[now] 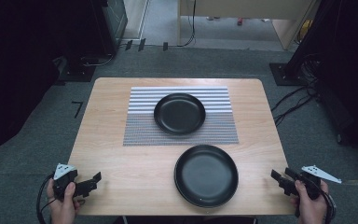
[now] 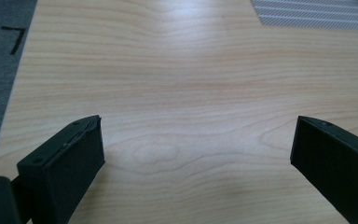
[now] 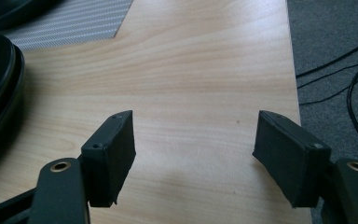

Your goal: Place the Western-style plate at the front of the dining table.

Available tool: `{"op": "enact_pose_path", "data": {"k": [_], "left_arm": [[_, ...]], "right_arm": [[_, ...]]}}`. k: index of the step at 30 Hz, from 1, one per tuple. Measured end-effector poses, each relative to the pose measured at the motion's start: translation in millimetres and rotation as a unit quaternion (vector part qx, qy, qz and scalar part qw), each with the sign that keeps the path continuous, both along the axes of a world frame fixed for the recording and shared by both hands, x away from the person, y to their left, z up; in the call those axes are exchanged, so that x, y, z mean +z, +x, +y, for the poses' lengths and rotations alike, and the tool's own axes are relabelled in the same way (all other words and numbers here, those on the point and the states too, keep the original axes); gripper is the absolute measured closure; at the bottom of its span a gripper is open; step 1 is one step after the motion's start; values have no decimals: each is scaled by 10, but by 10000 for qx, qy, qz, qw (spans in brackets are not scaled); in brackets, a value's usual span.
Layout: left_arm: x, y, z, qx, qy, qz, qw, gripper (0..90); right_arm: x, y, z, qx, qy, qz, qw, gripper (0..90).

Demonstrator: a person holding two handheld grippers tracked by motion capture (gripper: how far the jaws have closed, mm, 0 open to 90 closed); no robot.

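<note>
Both grippers wait wide open and empty at the table's near corners, left gripper (image 1: 89,183), right gripper (image 1: 279,180). Near black plate (image 1: 206,175) sits between them; probably nothing has begun, so the right reaches leftward next.

High view: fixed overhead, facing forward and down, covering the whole light wooden table (image 1: 121,154). Left gripper view: low and close over the table's near-left; grey striped placemat (image 2: 314,13) at far right. Right gripper view: low, close, near-right edge. All three share the placemat and tabletop.
</note>
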State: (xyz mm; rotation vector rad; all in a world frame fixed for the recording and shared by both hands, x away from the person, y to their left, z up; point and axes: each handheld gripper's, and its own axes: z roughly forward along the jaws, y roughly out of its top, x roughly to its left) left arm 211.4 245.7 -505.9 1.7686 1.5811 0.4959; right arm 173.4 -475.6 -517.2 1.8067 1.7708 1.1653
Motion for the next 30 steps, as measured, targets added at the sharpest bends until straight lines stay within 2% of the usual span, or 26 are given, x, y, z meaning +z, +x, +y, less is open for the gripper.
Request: {"op": "enact_pose_path", "data": {"k": [4,7,8,9,10,12,13,14,17,18,20,23,30], "left_arm": [[-37,-15,5,16,140,21,9999,25],[-78,-9,-19,7,269,44,9996,25],[-78,-9,-19,7,269,44,9996,25],[-84,-11,-29,3,332,28,9994,25],[-89,-13,-52,-24,438,19,9990,25],[-94,-15,-60,-32,495,9,9988,25],[-103,-21,-80,-42,606,-7,9982,25],[-103,-21,-80,-42,606,-7,9982,25],[-137,-38,-130,-67,846,-113,9963,24],[-137,-38,-130,-67,846,-113,9963,23],[-153,-52,-138,-63,822,-203,9964,23],[-170,-67,-138,-53,806,-288,9963,21],[-157,-51,-147,-29,819,-219,9964,19]], "right_arm": [[-54,-18,29,34,-104,60,9999,283],[-60,5,102,86,-384,22,9992,277],[-60,5,102,86,-384,22,9992,277],[-65,13,127,103,-518,-3,9986,275],[-68,23,189,137,-841,6,9964,266],[-68,25,208,140,-925,16,9956,261],[-69,29,239,164,-1070,32,9941,252],[-70,30,248,161,-1109,37,9937,249],[-73,33,276,188,-1241,51,9921,234],[-73,33,276,188,-1241,51,9921,234],[-78,37,312,231,-1411,69,9897,217],[-79,43,321,253,-1417,80,9896,200],[-78,48,328,242,-1398,90,9898,198]]}}
